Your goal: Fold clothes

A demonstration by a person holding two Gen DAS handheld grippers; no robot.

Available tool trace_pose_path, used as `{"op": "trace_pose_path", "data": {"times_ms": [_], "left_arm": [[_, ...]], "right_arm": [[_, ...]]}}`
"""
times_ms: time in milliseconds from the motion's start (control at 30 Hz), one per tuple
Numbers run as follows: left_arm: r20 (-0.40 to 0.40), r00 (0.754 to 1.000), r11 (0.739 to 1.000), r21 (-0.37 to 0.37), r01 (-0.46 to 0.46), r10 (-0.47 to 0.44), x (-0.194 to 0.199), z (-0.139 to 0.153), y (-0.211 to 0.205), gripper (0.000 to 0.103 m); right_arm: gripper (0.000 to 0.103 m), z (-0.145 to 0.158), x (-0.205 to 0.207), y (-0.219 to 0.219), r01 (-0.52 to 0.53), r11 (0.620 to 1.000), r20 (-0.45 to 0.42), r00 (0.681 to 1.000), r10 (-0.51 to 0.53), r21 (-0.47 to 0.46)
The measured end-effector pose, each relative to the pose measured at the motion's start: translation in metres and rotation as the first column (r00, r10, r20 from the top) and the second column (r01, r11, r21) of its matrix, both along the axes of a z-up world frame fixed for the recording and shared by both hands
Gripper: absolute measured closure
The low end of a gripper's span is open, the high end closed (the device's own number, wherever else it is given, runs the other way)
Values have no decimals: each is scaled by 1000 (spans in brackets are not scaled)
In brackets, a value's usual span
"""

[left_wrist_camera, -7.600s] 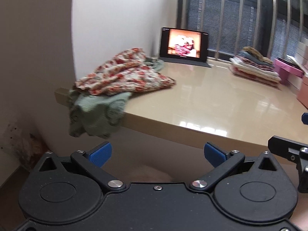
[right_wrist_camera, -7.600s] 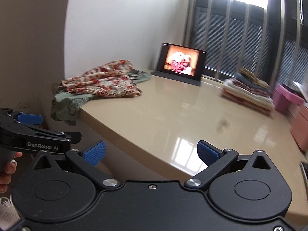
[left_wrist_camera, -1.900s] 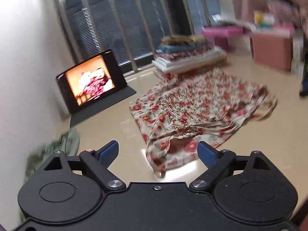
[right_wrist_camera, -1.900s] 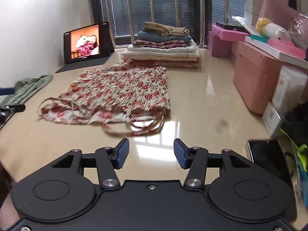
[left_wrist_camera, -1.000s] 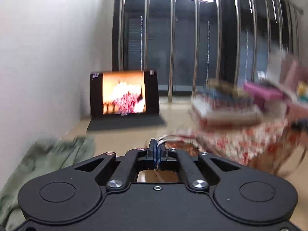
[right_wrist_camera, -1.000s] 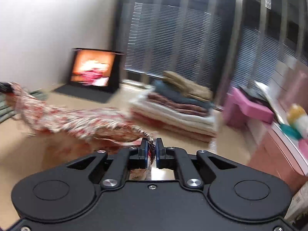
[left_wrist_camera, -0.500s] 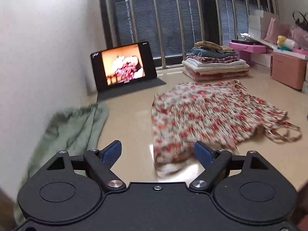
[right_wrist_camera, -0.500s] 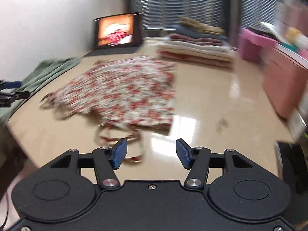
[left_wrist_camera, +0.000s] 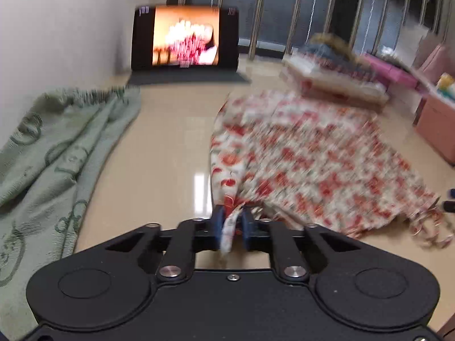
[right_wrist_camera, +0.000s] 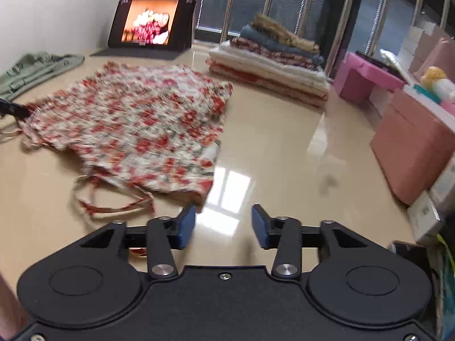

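A red-and-white floral garment (left_wrist_camera: 307, 164) (right_wrist_camera: 142, 125) lies spread on the glossy beige table (right_wrist_camera: 284, 142), its thin straps trailing at the near side. My left gripper (left_wrist_camera: 233, 216) is closing, and its blue pads pinch the garment's near-left edge. My right gripper (right_wrist_camera: 223, 218) hovers low at the garment's near-right corner. Its jaws are closing but still apart, with only bare table between the pads. The corner of the cloth lies just beside the left pad (right_wrist_camera: 186, 223). The left wrist view is blurred by motion.
A crumpled green garment (left_wrist_camera: 57, 147) (right_wrist_camera: 34, 68) lies at the left by the wall. A lit tablet (right_wrist_camera: 150, 22) stands at the back. A stack of folded clothes (right_wrist_camera: 273, 56) sits behind the floral garment, and pink boxes (right_wrist_camera: 409, 139) line the right side.
The left jaws, wide apart half a second ago, have come together on the garment's edge. The right jaws have narrowed. Both grippers have dropped closer to the table.
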State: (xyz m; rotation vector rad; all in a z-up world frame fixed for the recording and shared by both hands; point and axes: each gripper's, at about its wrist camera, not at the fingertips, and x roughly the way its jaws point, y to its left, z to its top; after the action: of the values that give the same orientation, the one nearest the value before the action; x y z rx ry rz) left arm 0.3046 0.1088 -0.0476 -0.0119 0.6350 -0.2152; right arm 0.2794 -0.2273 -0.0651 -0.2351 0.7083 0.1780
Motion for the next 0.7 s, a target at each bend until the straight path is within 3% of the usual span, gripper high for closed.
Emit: {"op": "trace_pose_path", "data": {"times_ms": [100, 200, 233, 333, 400, 433, 467, 533, 633, 700], "left_arm": [[110, 991, 995, 77, 65, -74, -35, 11, -15, 95], [169, 965, 971, 165, 172, -199, -69, 16, -33, 95], [169, 953, 959, 177, 223, -253, -80, 16, -37, 95], [108, 909, 904, 206, 375, -402, -107, 10, -50, 95], [68, 882, 868, 231, 440, -466, -119, 6, -56, 92], [53, 874, 855, 245, 457, -483, -123, 5, -58, 82], [59, 881, 862, 244, 444, -470, -124, 7, -56, 58], [85, 902, 890, 228, 395, -422, -121, 13, -49, 18], [140, 928, 928, 196, 317, -346, -111, 26, -32, 17], [156, 942, 936, 244, 255, -297, -100, 31, -27, 29]], "right_arm": [[66, -3, 11, 3, -4, 999, 8, 1000, 3, 37], [67, -5, 18, 6, -4, 997, 14, 1000, 3, 82], [68, -7, 19, 7, 4, 996, 21, 1000, -6, 86], [87, -9, 22, 5, 35, 989, 23, 999, -39, 141], [89, -11, 22, 3, 51, 982, 23, 998, -56, 181], [89, -12, 22, 2, 56, 979, 24, 998, -62, 196], [90, -12, 21, 2, 59, 977, 24, 998, -65, 204], [90, -13, 20, 0, 64, 974, 25, 997, -71, 218], [90, -13, 19, 2, 63, 977, 28, 997, -71, 206], [90, -14, 19, 3, 62, 979, 33, 997, -70, 193]]}}
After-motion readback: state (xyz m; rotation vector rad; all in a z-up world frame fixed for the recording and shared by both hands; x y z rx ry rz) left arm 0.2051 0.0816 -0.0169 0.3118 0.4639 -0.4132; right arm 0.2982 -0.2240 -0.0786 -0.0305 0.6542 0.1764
